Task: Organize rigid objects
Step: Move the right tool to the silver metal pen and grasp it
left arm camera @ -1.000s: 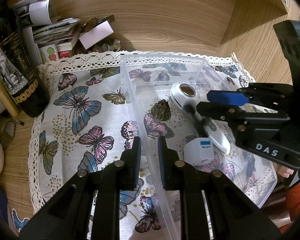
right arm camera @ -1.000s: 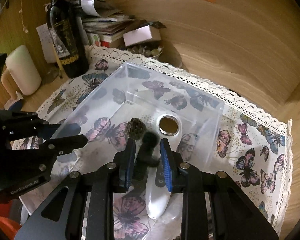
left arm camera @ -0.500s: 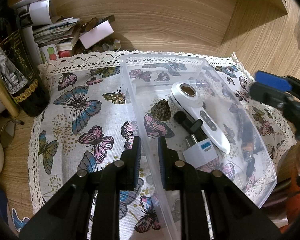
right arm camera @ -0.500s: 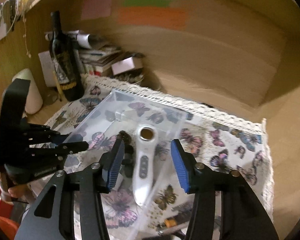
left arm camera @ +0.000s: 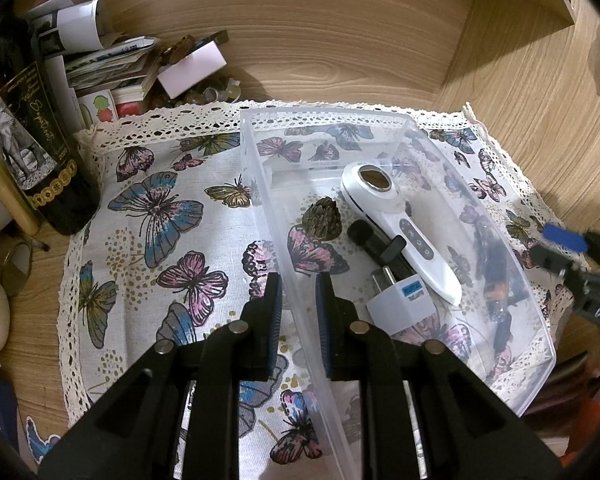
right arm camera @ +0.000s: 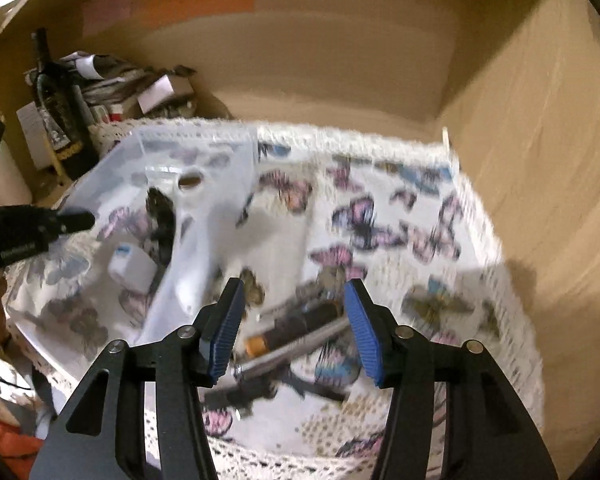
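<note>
- Left claw [left arm camera: 297, 300]: clamped on the near left wall of the clear plastic bin [left arm camera: 500, 240].
- Right claw [right arm camera: 296, 328]: jaws just opened wider, nothing between the pads; blurred pens [right arm camera: 296, 328] lie on the butterfly cloth [left arm camera: 160, 220] beyond it, outside the bin.
- Bin contents: white handheld device [left arm camera: 404, 232], pine cone [left arm camera: 321, 220], black clip microphone [left arm camera: 376, 244], white plug adapter [left arm camera: 400, 304].
- Wine bottle [left arm camera: 32, 152]: elephant label, script unreadable.

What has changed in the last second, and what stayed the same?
The right gripper let go of the black microphone, leaving it in the clear bin. Its jaws have just been opening, and it swung out over the pens on the butterfly cloth beside the bin. The left gripper stays shut on the bin's wall; the other contents did not move.
</note>
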Action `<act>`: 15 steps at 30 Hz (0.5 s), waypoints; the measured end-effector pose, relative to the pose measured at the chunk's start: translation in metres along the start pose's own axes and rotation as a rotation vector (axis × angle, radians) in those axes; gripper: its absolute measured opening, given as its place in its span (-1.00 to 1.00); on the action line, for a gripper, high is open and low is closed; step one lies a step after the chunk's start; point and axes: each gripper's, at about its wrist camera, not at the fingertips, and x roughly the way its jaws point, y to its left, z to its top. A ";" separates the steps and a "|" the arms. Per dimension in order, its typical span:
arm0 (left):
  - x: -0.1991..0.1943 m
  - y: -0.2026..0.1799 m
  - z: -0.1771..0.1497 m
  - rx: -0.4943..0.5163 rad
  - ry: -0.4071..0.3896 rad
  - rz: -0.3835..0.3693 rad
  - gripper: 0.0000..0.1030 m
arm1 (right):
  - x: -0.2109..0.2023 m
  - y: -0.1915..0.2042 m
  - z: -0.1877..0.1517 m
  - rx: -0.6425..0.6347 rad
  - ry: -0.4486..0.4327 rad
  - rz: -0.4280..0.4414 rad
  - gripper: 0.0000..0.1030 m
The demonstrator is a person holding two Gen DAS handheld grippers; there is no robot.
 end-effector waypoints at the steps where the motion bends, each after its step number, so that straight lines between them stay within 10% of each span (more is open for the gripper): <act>1: 0.000 0.000 0.000 0.000 0.000 0.000 -0.69 | 0.003 -0.001 -0.004 0.010 0.011 -0.004 -0.05; 15: 0.000 0.001 -0.001 0.001 -0.001 -0.001 -0.69 | 0.036 -0.018 -0.031 0.150 0.105 0.073 0.12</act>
